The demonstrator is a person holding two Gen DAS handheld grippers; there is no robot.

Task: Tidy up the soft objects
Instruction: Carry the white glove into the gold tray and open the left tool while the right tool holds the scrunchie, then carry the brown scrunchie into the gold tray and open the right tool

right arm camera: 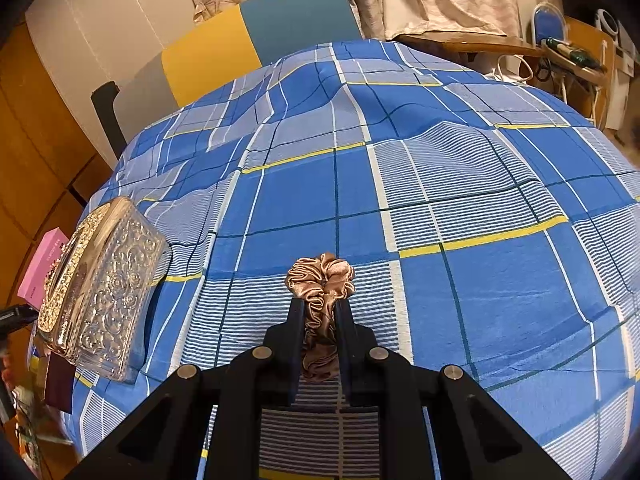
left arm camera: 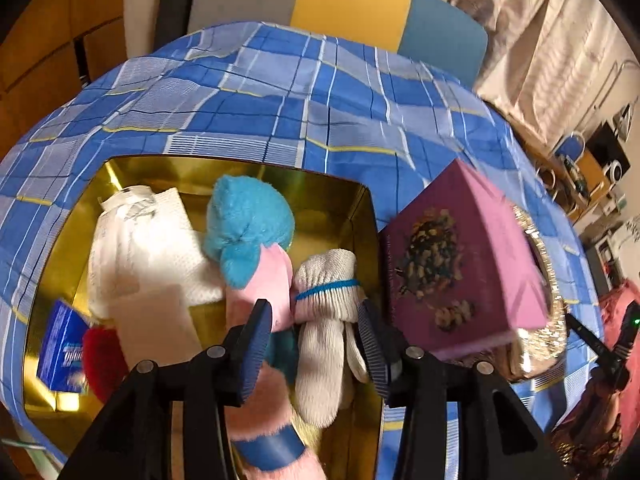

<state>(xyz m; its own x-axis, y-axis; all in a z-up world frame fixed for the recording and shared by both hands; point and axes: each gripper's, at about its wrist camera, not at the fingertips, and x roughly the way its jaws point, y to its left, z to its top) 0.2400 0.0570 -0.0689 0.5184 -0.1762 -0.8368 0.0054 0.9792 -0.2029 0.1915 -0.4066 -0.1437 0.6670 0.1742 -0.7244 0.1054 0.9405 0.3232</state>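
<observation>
My right gripper has its fingers clenched on a bronze satin scrunchie, which bunches out past the fingertips above the blue checked tablecloth. To its left, on the tabletop, stands an embossed clear box, with a pink box just behind it.

My left gripper has its fingers released (spread wide), poised over a gold tin. Between and beneath the fingers lie a white knit glove, banded in blue at the cuff, and a pink-and-blue plush toy; the two touch. Deeper in the tin sit a white cloth bundle, a blue packet and a red fuzzy item, partly hidden. A purple box stands just beside the tin's right wall.
</observation>
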